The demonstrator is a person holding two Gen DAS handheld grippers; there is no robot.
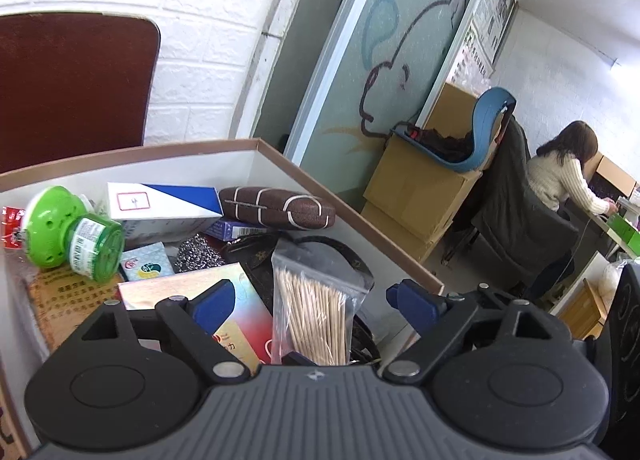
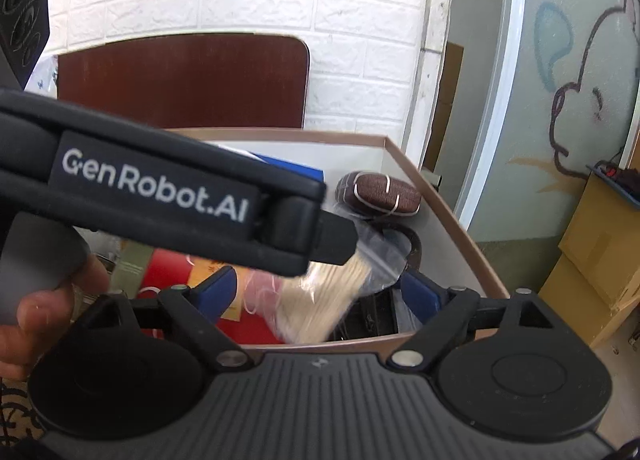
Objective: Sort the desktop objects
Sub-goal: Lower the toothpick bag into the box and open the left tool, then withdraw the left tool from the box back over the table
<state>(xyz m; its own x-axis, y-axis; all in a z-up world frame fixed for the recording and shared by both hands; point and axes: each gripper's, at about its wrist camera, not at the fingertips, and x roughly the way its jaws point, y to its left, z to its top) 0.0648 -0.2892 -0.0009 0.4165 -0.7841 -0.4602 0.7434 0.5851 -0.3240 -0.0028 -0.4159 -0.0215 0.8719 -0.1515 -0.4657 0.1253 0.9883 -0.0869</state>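
Note:
A clear zip bag of wooden sticks (image 1: 316,312) stands between the blue pads (image 1: 214,304) of my left gripper (image 1: 312,292). The jaws are wide and neither pad touches the bag. It rests inside a cardboard box with white walls (image 1: 344,199). With it are a green bottle (image 1: 68,234), a white and blue carton (image 1: 164,201), a brown case (image 1: 276,207) and a shiny packet (image 1: 224,296). In the right wrist view the bag (image 2: 320,300) is blurred between the spread fingers of my right gripper (image 2: 316,280), untouched. The left gripper's black body (image 2: 160,187) crosses that view.
A dark red chair back (image 1: 72,83) stands behind the box against a white brick wall. To the right are stacked cardboard cartons (image 1: 420,187), a blue seat (image 1: 480,127) and a person (image 1: 560,175) seated at a desk. A hand (image 2: 48,308) holds the left gripper.

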